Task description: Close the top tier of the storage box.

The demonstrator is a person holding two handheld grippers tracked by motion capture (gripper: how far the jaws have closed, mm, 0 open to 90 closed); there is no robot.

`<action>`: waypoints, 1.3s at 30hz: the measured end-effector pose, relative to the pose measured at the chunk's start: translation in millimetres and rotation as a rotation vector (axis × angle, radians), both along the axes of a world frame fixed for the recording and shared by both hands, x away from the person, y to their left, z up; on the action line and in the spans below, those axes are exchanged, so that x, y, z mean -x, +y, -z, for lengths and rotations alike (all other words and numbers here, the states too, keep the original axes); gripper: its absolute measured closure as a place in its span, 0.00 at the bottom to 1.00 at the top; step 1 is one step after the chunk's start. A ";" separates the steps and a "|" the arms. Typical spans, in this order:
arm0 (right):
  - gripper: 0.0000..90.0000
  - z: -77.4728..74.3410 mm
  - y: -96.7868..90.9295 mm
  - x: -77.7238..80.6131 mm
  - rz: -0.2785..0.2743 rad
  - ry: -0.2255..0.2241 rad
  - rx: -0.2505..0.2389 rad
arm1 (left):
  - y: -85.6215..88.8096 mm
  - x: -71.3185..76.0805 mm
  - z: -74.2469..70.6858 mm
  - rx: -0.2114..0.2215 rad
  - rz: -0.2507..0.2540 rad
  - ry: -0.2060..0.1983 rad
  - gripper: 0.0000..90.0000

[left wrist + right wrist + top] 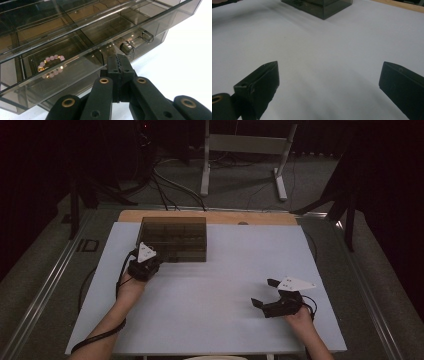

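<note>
Smoky plastic drawer box (174, 238) sits at the worktop's (215, 320) far left. I keep my left gripper (119, 65) against its front, jaws together, probably to work a drawer with the pink bead bracelet (50, 66). My right gripper (265, 294) waits aside, jaws apart, empty.

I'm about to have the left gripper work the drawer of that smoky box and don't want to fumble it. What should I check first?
1. Left gripper jaws closed with nothing between them: ok.
2. Its tips close to the drawer handle: ok, just short of it; whether they touch, cannot tell.
3. Box sitting flat on the table: ok.
4. Bead bracelet lying inside a compartment, clear of the handle: ok.
5. Right gripper open, empty, well away from the box: ok.
6. Drawer fully shut or slightly out: cannot tell.
</note>
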State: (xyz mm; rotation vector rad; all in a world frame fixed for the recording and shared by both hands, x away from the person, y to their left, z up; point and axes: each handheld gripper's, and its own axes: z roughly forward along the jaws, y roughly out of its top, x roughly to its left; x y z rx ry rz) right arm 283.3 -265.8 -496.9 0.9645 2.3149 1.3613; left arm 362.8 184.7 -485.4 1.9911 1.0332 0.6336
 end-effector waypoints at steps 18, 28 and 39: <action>0.03 -0.4 -0.9 0.5 0.001 0.001 -0.007 | -1.6 -9.9 -0.7 -0.014 -0.009 -0.006 1.00; 0.03 0.0 -1.2 0.6 0.001 0.003 -0.004 | -2.1 -15.5 -2.1 -0.017 -0.017 -0.011 1.00; 0.03 0.2 -1.6 0.4 0.001 0.003 -0.005 | -4.7 -21.9 -3.8 -0.022 -0.019 -0.011 1.00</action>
